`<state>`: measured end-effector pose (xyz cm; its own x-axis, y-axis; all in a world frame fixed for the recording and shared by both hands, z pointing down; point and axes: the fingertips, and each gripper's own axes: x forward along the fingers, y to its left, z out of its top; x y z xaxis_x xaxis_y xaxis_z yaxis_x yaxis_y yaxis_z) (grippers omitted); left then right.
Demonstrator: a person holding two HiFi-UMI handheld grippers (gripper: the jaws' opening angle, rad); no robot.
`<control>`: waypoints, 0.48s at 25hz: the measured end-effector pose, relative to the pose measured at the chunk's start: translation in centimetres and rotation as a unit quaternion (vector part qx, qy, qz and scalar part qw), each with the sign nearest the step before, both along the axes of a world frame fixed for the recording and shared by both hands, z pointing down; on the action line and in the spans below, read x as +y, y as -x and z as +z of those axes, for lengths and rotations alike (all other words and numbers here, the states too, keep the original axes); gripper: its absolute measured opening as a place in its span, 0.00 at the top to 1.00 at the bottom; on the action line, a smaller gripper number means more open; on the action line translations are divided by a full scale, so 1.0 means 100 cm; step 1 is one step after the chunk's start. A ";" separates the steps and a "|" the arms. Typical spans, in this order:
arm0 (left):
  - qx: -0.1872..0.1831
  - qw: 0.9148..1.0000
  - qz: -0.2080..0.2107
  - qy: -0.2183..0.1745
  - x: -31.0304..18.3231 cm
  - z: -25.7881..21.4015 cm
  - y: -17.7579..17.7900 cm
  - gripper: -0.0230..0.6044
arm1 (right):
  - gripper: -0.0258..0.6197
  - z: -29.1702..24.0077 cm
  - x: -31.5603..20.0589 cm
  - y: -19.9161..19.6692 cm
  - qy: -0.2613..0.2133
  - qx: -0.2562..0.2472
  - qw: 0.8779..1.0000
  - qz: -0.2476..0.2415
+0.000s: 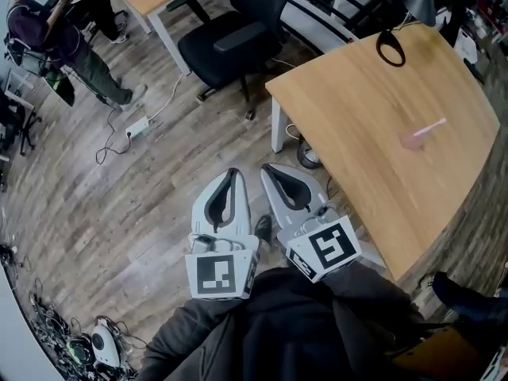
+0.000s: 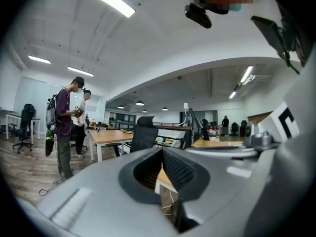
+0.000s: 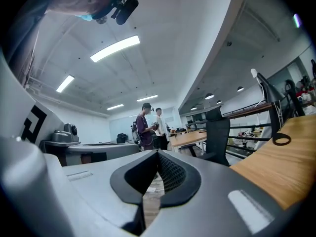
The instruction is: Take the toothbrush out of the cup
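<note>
Toothbrush (image 1: 433,125) slants from its cup (image 1: 411,140), well off rightward, nearer my right gripper (image 1: 268,168) than my left gripper (image 1: 232,171), both with jaws pressed together, empty.

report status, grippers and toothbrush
Left gripper and right gripper shut, empty, short of the table. Toothbrush in pink cup, untouched. Nothing in the way.

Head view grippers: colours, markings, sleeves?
The left gripper and right gripper match. Each has a pale grey moulded shell, and black ribbed pads line a teardrop-shaped hollow. Each carries a cube at its rear with black-and-white square markers, left and right. The person wears dark grey sleeves.
</note>
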<state>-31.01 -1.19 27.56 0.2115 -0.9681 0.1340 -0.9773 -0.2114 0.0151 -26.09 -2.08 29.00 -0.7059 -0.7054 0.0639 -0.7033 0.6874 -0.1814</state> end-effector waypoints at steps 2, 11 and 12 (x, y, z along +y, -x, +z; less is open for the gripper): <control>0.003 1.000 0.019 -0.001 -0.016 -0.001 -0.002 0.95 | 0.96 -0.001 -0.015 -0.001 0.000 0.002 1.000 0.020; 0.009 0.993 0.122 -0.005 -0.071 0.002 -0.017 0.95 | 0.96 -0.001 -0.060 -0.015 -0.003 0.006 0.993 0.115; 0.010 0.991 0.134 -0.009 -0.076 0.001 -0.020 0.95 | 0.96 0.000 -0.061 -0.018 -0.003 0.008 0.992 0.126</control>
